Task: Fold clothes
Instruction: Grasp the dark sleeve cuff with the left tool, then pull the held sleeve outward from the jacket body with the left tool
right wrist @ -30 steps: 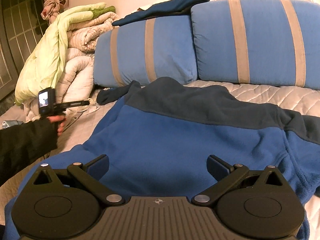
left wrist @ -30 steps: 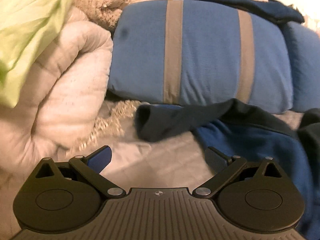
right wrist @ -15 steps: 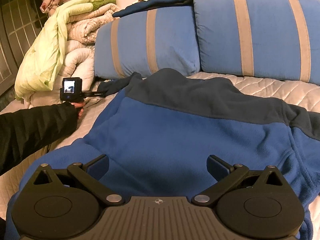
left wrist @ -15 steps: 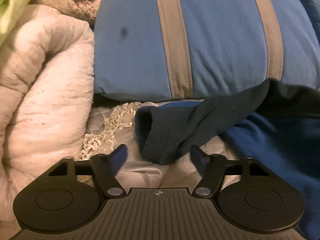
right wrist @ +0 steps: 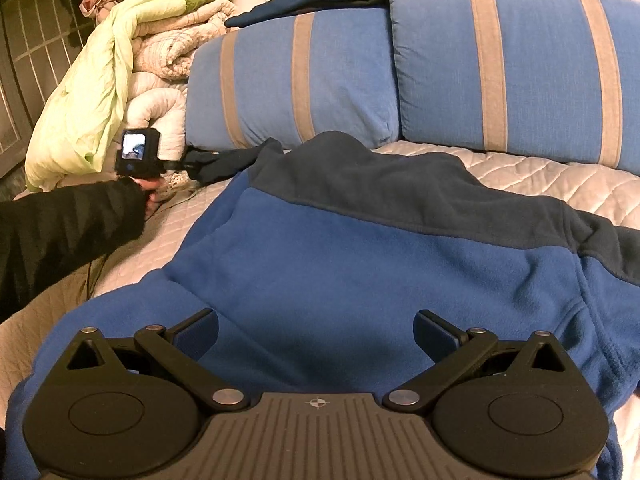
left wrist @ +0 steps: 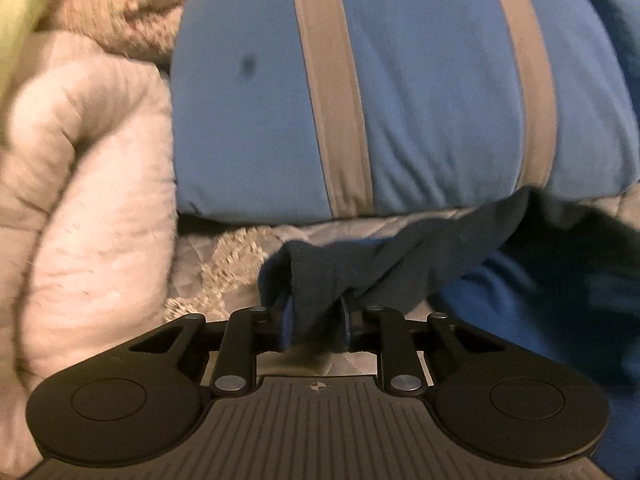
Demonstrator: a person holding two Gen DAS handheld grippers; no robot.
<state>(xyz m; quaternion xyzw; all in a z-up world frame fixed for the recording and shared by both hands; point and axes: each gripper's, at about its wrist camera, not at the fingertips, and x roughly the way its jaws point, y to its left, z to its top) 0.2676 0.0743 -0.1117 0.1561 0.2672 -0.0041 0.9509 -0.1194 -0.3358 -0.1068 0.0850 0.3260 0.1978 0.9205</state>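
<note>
In the left wrist view the left gripper [left wrist: 315,326] is pinched on the dark cuff [left wrist: 320,276] of the sweater [left wrist: 540,300] sleeve directly ahead, and in the right wrist view the right gripper [right wrist: 316,330] hangs spread over the blue sweater body [right wrist: 340,264] on the bed [right wrist: 540,176].

There are no words or numbers to read in either view. The only sign is a small round cross mark on the ribbed grey body of each claw tool. The little screen [right wrist: 134,147] on the far tool glows, but it is too small to read.
</note>
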